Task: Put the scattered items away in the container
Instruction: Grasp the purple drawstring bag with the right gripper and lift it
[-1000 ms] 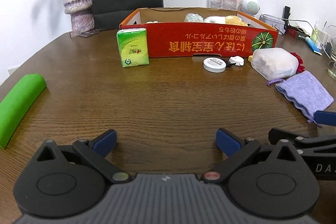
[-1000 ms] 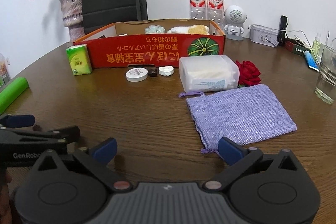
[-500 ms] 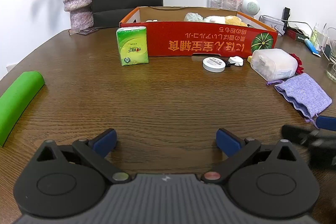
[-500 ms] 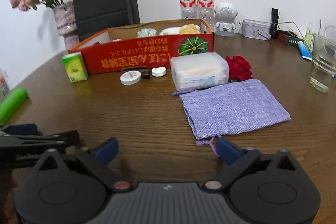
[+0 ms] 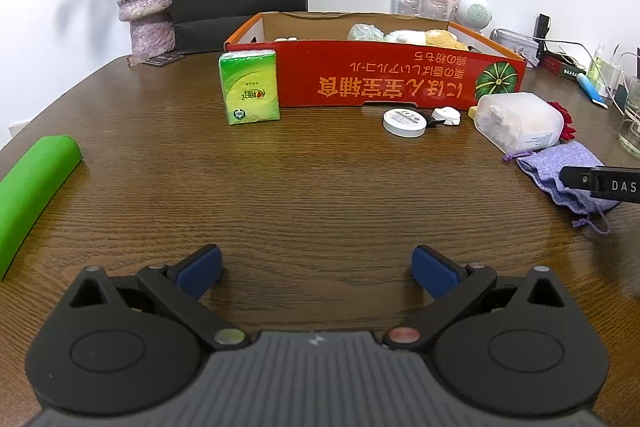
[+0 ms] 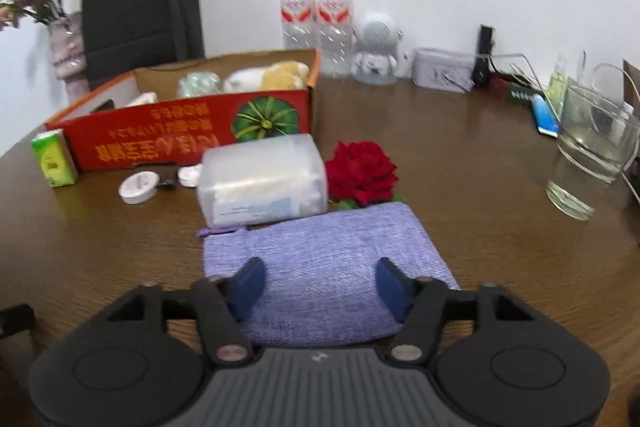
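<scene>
Pouch: flat lilac woven drawstring pouch (image 6: 320,267) is lying low centre on the brown wooden counter (image 6: 480,187); soft, light, probably limp.
Hold: pinching its near edge looks best.
Right tongs (image 6: 318,285): closing over it, pads not yet pressing.
Left tongs (image 5: 316,271): gaping wide, empty.

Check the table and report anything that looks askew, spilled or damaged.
Nothing is spilled or broken. One oddity: the red cardboard box stands with its printing upside down. The purple pouch is bunched under the closing right gripper in the left wrist view. The glass stands upright.
</scene>
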Motion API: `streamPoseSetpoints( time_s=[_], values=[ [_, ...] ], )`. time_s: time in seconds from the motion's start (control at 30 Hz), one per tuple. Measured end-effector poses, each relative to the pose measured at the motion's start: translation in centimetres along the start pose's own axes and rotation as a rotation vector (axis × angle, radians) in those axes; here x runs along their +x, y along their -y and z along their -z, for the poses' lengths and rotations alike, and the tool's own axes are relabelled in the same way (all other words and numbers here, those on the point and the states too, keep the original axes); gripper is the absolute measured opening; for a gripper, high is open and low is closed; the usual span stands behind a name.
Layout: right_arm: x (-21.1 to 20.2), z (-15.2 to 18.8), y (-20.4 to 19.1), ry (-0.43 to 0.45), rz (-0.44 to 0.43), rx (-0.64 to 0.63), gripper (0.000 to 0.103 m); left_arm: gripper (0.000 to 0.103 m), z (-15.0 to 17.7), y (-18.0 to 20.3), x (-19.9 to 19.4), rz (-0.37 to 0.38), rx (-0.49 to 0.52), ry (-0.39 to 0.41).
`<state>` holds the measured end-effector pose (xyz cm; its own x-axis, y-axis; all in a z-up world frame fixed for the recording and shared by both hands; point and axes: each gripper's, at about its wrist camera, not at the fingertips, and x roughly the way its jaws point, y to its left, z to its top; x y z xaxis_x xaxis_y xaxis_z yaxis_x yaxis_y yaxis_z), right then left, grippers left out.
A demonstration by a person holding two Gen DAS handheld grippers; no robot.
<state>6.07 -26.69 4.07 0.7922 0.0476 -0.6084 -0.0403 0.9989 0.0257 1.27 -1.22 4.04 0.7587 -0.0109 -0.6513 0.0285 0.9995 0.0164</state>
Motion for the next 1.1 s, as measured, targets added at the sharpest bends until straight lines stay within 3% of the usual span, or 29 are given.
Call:
streamPoseSetpoints(
  time_s=[0.03,0.13,0.3,0.37,0.43,0.63,0.7,0.77,0.8,0.83,0.97,1.03,1.1],
  values=[
    [-0.2,0.0,-0.1,-0.004,0.011,-0.004,0.001,0.103,0.0,0.0,0.0,0.001,0.0,0.0],
    [-1.3,-0.6,1.0,-0.03,-0.05,0.031,0.0,0.103,0.0,0.0,0.0,0.003,0.001,-0.001],
    [-5.5,-0.9,2.5,0.054,-0.056,0.051,0.001,0.103,-0.1,0.0,0.1,0.004,0.002,-0.001],
    [-5.2,-1.0,3.1,0.047,-0.048,0.073,0.017,0.103,-0.1,0.0,0.1,0.005,0.002,-0.001],
    [-3.5,-0.9,3.7,-0.015,-0.052,0.104,0.066,0.103,-0.1,0.0,0.1,0.004,0.001,-0.001],
    [0.6,-1.2,3.3,-0.068,0.012,0.005,0.075,0.103,-0.1,0.1,0.0,0.004,0.001,-0.001],
    [0.8,-1.1,3.0,-0.067,-0.009,-0.027,0.069,0.103,-0.1,0.1,0.0,0.003,0.001,-0.001],
    [0.3,-1.0,2.5,-0.068,-0.038,-0.059,0.044,0.103,-0.1,0.1,0.0,0.004,0.001,-0.001],
    [-0.1,-0.9,2.0,-0.072,-0.053,-0.079,0.022,0.103,-0.1,0.1,0.0,0.004,0.001,-0.001],
    [-0.6,-0.7,1.2,-0.076,-0.053,-0.101,0.007,0.103,-0.1,0.1,0.0,0.004,0.001,-0.001],
    [-2.7,2.1,-3.6,-0.032,0.069,-0.283,0.003,0.103,-0.1,0.1,0.0,0.003,0.0,-0.001],
    [-4.1,3.0,-4.9,-0.032,0.056,-0.285,0.003,0.103,-0.1,0.1,-0.1,0.004,0.0,-0.001],
    [-5.5,3.6,-5.5,-0.04,-0.029,-0.268,0.003,0.103,-0.1,0.2,-0.1,0.005,0.001,0.0]
  ],
)
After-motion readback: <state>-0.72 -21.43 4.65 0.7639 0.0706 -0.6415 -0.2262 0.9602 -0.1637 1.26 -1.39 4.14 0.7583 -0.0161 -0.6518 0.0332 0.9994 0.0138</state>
